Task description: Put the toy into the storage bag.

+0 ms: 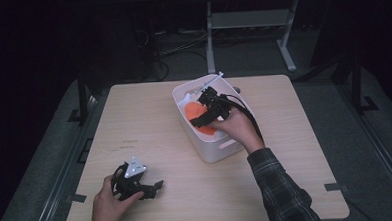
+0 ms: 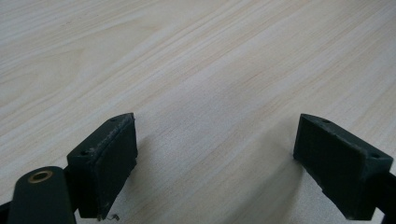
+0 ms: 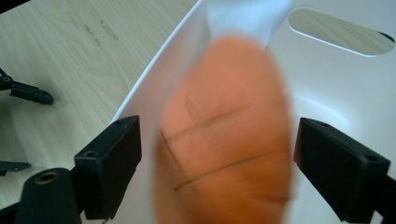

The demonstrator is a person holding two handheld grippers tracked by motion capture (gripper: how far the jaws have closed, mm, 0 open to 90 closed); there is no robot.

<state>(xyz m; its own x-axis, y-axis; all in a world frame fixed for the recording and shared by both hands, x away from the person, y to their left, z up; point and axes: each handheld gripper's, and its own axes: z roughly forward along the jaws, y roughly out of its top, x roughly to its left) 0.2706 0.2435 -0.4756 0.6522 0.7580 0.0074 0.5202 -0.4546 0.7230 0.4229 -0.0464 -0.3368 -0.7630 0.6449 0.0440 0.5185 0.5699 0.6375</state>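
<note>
Orange thing (image 3: 224,135) is what the work is about here. It sits inside the white bin (image 1: 221,150), against the bin's left wall as the high view shows it, with a white item (image 1: 187,99) just past it at the bin's far end. I can't tell exactly what it is; in the right gripper view it's blurred, rounded, with a few dark lines across it like seams or creases.

Right gripper (image 1: 204,116) is down in the bin, and its fingers (image 3: 343,170) stand on either side of the orange thing with a gap on both sides, so they're released, not pinching. Left gripper (image 1: 148,187) is parked on the tabletop (image 1: 149,122), well apart from the bin toward the near left corner, fingers (image 2: 105,161) spread wide with bare wood between them.

My guess on handling: it looks light and a bit soft, probably plush or foam, so it should squash rather than slip. Not fragile, I'd say. The smooth bin wall is the annoying part, since one finger has to slide down between wall and object. I'd take it across the wide middle, near those dark lines, and close gently until it gives. Grabbing the narrow end by the white item looks likely to let it swing or pop out.
</note>
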